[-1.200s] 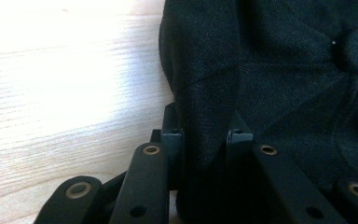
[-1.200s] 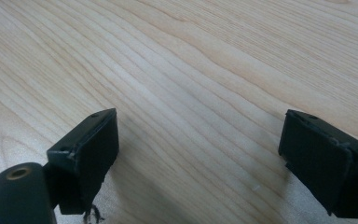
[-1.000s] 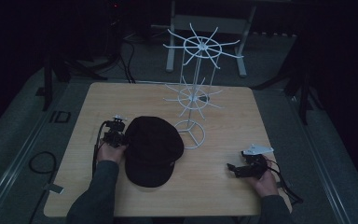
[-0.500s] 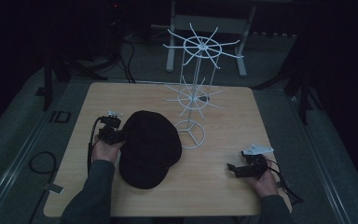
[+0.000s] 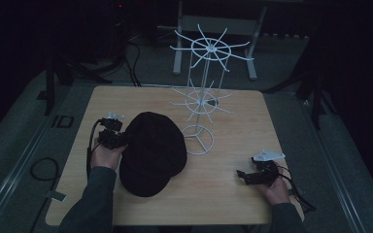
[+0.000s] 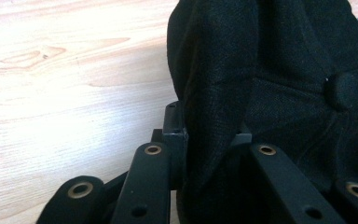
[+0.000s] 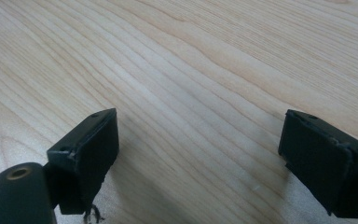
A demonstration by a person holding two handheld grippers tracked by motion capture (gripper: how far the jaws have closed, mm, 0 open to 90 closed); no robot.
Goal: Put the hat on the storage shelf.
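Note:
A black cap (image 5: 153, 151) is at the left-centre of the wooden table (image 5: 233, 126), its left edge lifted. My left gripper (image 5: 121, 141) is shut on that edge; in the left gripper view the black fabric of the cap (image 6: 270, 84) is pinched between the jaws of that gripper (image 6: 209, 140), and the cap's top button shows to the right. A white wire display stand (image 5: 205, 92) with radiating hooks rises just behind and right of the cap. My right gripper (image 5: 244, 175) rests low at the table's front right, open, with bare wood between the jaws of the right gripper (image 7: 198, 144).
The stand's ring base (image 5: 197, 140) sits close to the cap's right side. A cable (image 5: 90, 145) trails from the left gripper. Dark floor and a metal frame (image 5: 213, 34) lie beyond the table's far edge.
The left gripper has risen and shifted slightly away from me with the cap's edge in it, and the cap has moved along. The right gripper has stayed put.

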